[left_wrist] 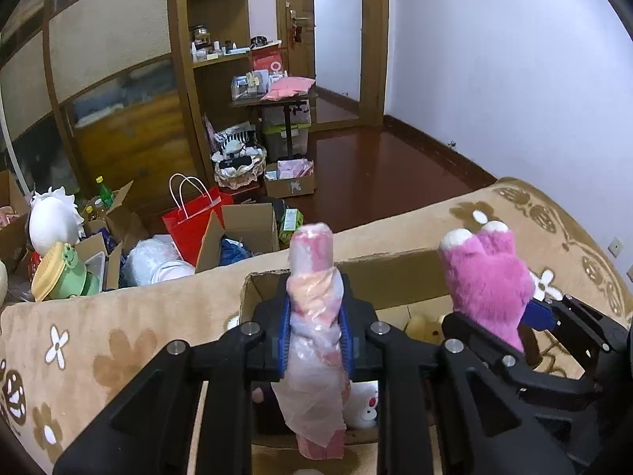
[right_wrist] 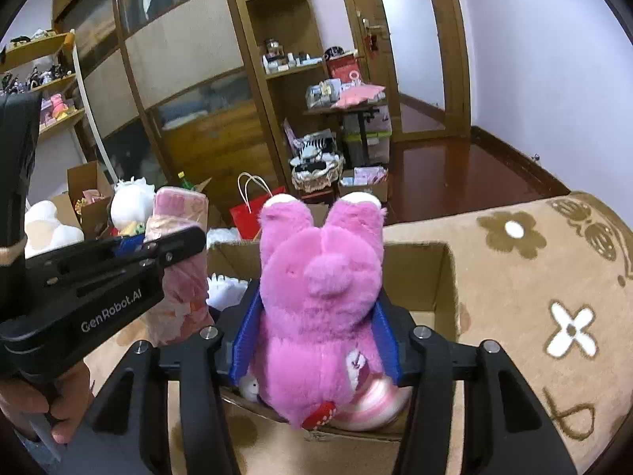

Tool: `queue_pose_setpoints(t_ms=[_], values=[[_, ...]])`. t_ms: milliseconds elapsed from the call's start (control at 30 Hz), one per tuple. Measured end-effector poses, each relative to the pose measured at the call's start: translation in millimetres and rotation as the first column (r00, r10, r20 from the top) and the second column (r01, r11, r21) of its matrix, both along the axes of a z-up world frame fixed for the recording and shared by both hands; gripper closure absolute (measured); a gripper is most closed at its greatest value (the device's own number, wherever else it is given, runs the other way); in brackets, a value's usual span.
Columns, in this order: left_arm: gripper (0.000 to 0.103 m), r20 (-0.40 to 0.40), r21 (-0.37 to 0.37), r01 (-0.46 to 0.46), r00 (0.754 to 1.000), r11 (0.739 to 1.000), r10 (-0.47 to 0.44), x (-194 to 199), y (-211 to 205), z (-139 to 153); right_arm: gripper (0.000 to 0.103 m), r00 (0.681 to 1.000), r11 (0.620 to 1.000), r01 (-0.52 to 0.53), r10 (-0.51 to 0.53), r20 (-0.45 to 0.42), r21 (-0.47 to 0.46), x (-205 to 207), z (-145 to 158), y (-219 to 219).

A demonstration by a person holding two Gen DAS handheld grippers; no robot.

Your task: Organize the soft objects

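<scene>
**Two soft items held over an open carton**

Pink plush toy (right_wrist: 320,301): upright, feet uppermost, pinched between the blue pads of the right gripper (right_wrist: 316,328), jaws closed on its body. Pink wrapped roll (left_wrist: 314,316): upright in clear film, clamped in the left gripper (left_wrist: 314,332), jaws narrow around its middle. Both hang above an open cardboard box (left_wrist: 387,273) with small plush pieces inside. Box rests on a beige flower-patterned blanket (left_wrist: 118,324). Beyond: dark red floor (left_wrist: 376,174), wooden wardrobe (left_wrist: 118,79), red paper bag (left_wrist: 194,213), cluttered cartons.
</scene>
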State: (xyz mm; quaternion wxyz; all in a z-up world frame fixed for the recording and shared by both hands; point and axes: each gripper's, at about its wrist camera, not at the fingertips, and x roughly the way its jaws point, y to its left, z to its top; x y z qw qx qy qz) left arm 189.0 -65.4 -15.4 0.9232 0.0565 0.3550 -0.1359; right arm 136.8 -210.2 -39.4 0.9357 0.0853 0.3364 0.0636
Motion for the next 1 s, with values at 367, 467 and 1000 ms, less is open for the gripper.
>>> queue_pose_setpoints(t_ms=[367, 467, 1000], values=[[0.044, -0.065, 0.016, -0.034, 0.997, 0.999, 0.035, 5.9, 5.8, -13.5, 0.037, 1.0, 1.0, 0.007, -0.006, -0.016, 0.017, 2.7, -5.6, -6.5], [0.043, -0.045, 0.043, -0.039, 0.998, 0.998, 0.041, 0.1, 8.8, -9.2, 0.02, 1.0, 0.999, 0.026, -0.026, -0.013, 0.048, -4.3, -1.0, -13.4], [0.002, 0.076, -0.028, -0.109, 0.991, 0.994, 0.111, -61.2, 52.4, 61.6, 0.0, 0.991, 0.995, 0.093, -0.089, 0.097, -0.044, -67.3, 69.1, -18.8]])
